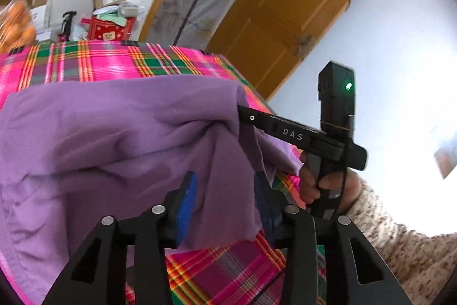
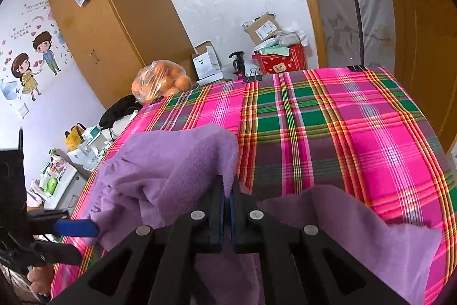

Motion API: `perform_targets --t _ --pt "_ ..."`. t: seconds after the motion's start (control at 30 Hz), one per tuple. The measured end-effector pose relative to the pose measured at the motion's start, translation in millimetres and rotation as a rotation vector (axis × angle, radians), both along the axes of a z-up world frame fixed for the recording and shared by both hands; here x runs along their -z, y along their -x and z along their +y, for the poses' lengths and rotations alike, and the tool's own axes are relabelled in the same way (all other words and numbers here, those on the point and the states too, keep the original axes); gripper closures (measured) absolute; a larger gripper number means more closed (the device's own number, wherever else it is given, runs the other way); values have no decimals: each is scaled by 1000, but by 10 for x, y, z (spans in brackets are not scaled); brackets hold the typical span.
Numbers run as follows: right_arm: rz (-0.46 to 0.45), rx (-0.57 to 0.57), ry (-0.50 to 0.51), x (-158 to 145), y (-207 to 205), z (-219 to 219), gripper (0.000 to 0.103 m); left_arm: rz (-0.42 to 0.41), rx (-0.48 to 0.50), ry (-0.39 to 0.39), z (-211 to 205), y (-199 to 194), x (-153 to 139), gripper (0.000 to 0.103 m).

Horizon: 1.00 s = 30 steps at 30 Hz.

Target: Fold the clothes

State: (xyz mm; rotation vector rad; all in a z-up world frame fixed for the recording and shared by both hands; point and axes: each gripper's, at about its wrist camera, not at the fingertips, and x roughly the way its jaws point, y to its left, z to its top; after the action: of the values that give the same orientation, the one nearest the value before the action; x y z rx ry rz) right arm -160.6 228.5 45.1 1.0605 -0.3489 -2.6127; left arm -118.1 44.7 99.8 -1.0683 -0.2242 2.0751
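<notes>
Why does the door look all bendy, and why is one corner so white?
Left wrist view: the fisheye lens curves the door, and the wall at right glares white from strong light; the oranges at the left edge smear. Right wrist view: the wardrobe bows the same way, and the purple cloth is sharper.

My tabletop is covered with a pink and green plaid cloth, fastened at the far edge by two black clips. A purple garment lies crumpled on the cloth's near side. A bag of oranges sits at the cloth's far left corner.
</notes>
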Motion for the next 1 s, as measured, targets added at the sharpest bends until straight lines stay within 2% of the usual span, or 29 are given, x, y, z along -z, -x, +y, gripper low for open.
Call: perform_targets --t 0.13,0.3,0.57,0.6,0.67,0.73,1.0 --pt "-1 -3 11 -7 -59 -32 100 -20 2 110 332 107 40 60" --pt "0 -15 21 -14 -104 -57 100 -71 -31 197 531 230 147 60" --pt "-3 -27 44 22 -135 -61 100 -146 -123 224 619 384 339 60" --pt "-4 -28 44 29 -141 -58 99 -150 -126 225 626 371 377 62" --pt "-8 -30 46 47 -146 -49 100 -147 -126 250 645 338 440 82" --pt "-13 -29 49 66 -144 -36 100 -149 -120 264 649 346 502 94" --pt "-10 1 37 98 -151 21 100 -109 -134 266 598 244 563 97"
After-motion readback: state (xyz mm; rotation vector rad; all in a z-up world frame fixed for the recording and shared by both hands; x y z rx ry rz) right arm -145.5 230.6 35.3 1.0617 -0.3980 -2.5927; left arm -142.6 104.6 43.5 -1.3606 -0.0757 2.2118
